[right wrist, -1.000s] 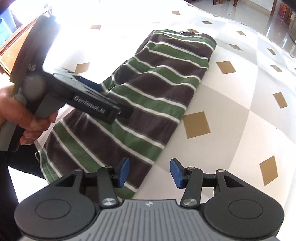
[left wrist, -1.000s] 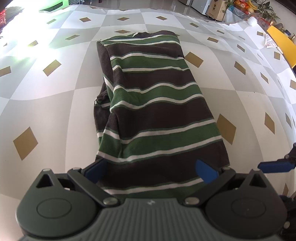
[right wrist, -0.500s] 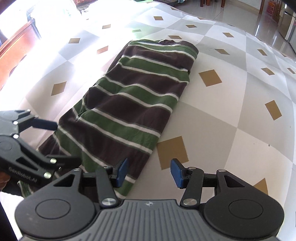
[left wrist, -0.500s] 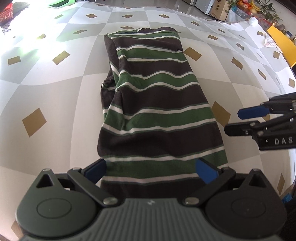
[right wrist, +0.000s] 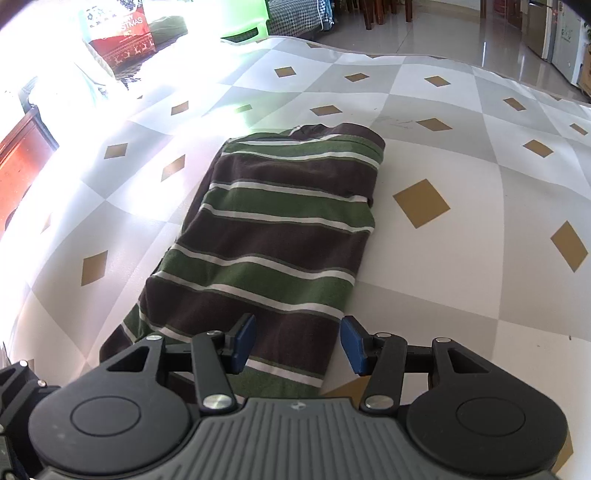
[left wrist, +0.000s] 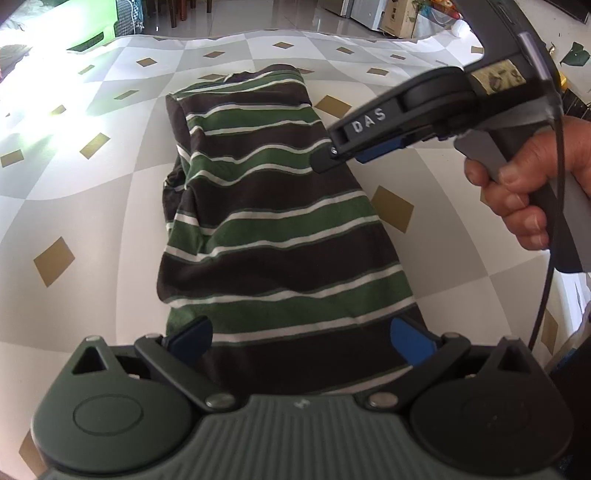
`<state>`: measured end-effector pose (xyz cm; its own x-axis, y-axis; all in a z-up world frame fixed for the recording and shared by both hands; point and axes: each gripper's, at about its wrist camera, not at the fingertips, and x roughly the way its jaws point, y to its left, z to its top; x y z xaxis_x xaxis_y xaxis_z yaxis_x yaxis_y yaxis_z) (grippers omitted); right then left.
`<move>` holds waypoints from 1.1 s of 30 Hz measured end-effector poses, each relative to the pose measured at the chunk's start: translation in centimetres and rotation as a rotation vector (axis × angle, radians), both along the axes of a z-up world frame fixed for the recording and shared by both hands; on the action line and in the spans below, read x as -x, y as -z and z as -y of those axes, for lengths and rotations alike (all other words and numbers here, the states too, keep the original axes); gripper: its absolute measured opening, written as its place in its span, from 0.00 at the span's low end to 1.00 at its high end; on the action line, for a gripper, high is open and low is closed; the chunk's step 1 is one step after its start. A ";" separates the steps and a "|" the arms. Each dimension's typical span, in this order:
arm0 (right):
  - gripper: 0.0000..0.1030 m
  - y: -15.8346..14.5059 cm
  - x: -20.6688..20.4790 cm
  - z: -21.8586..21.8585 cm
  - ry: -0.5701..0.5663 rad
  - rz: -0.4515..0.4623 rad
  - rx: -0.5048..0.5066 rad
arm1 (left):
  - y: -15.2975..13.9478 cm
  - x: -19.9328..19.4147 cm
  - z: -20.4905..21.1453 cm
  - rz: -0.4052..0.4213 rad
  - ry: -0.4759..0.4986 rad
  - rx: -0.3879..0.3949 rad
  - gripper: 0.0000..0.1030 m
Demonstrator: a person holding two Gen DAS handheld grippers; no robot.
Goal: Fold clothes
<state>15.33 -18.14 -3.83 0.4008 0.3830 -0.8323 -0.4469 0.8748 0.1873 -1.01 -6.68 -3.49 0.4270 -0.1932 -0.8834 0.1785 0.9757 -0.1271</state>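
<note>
The striped shirt [left wrist: 280, 236], brown and green with thin white lines, lies in the middle of both frames as a long narrow strip on the checked tablecloth [left wrist: 92, 206], its sides already turned in and its near hem at the bottom of each view. The left gripper [left wrist: 301, 334] has its fingers spread wide over this near hem, one at each side of the strip, and they grasp nothing. The right gripper [right wrist: 298, 341] is also released, with its blue pads [right wrist: 245, 341] apart above the hem near the lower centre of its frame; in the left view it reaches in from the right, held by a hand [left wrist: 532, 192], above the right edge of the shirt. I judge that the lengthwise fold is made and a fold across the length is in hand: the hem would need both grippers to close on its two corners and carry them toward the far end. Nothing lies on the cloth around the shirt. A red printed bag [right wrist: 118, 33] sits at the upper left, well apart, and chairs stand beyond the table.
</note>
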 end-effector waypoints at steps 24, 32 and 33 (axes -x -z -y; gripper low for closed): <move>0.54 2.8 -1.3 -4.0 -0.077 0.116 0.114 | 2.6 -0.1 0.0 -0.055 0.057 -0.028 1.00; 0.56 2.7 -2.4 -2.3 0.041 0.105 0.147 | 2.8 -1.2 -0.6 -0.027 0.036 -0.058 1.00; 0.56 2.7 -2.5 -2.0 0.057 0.104 0.150 | 2.6 -1.4 -0.8 -0.024 0.026 -0.044 1.00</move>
